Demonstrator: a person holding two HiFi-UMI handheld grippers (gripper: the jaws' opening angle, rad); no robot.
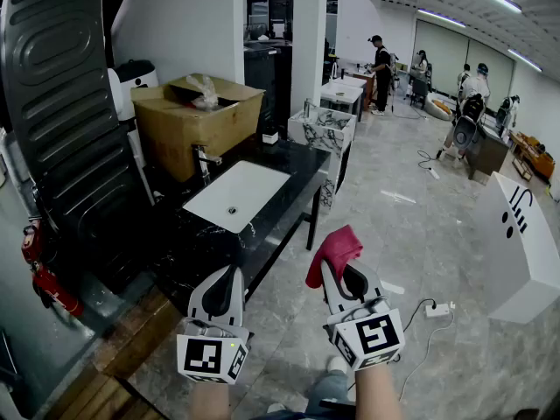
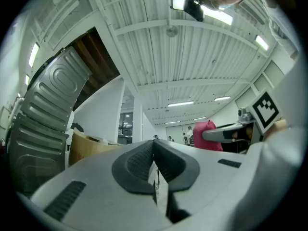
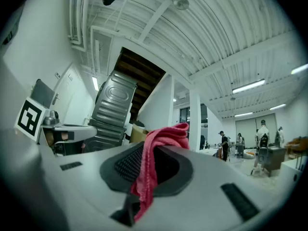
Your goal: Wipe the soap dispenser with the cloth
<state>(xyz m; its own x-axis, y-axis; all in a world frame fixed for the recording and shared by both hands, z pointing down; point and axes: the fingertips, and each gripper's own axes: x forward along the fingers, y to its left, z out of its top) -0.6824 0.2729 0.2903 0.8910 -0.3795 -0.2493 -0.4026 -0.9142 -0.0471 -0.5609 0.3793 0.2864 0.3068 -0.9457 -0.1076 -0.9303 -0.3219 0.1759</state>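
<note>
While the left gripper (image 1: pixel 229 276) sits closed and empty, the right gripper (image 1: pixel 343 274) clamps the pink cloth (image 1: pixel 337 245), both near the dark worktop (image 1: pixel 300 171).

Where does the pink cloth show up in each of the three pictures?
Head view: low, right of centre, the cloth pinched in the right gripper.
Left gripper view: right of centre, the cloth beyond this gripper's jaws.
Right gripper view: centre, the cloth clamped between the jaws.
Shared landmark: the ribbed grey panel, at left in all three views.
</note>
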